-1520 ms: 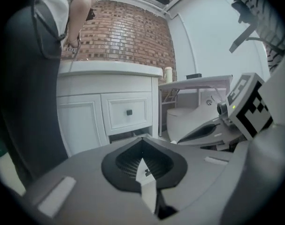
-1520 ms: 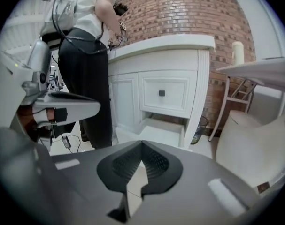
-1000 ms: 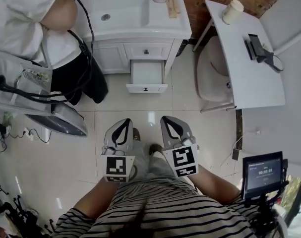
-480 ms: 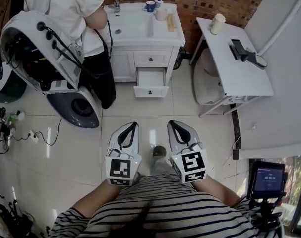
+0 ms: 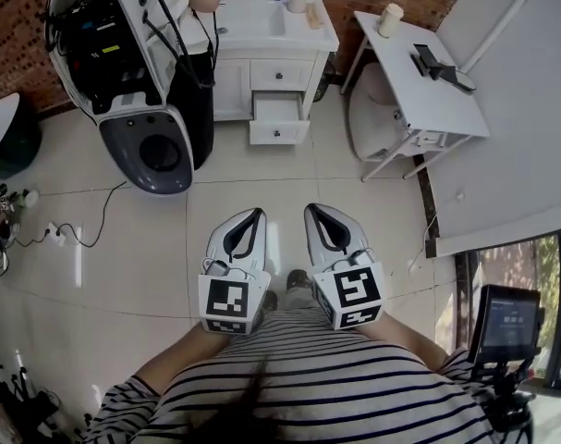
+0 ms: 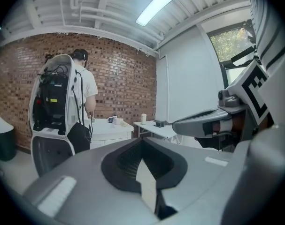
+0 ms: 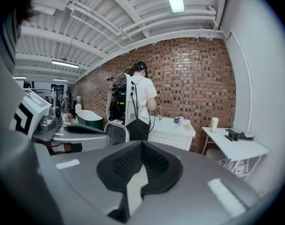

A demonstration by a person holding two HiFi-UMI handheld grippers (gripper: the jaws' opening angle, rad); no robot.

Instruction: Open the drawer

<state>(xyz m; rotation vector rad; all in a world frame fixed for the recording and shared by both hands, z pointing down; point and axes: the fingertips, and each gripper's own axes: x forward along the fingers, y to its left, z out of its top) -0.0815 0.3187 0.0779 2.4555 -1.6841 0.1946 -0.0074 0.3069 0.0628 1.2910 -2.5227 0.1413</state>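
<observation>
We held the left gripper and right gripper side by side, jaws closed and empty; the pulled-out drawer lay well ahead of both tips

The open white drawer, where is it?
The open white drawer sits top centre in the head view, pulled out of the white sink cabinet, left of the white table.
</observation>
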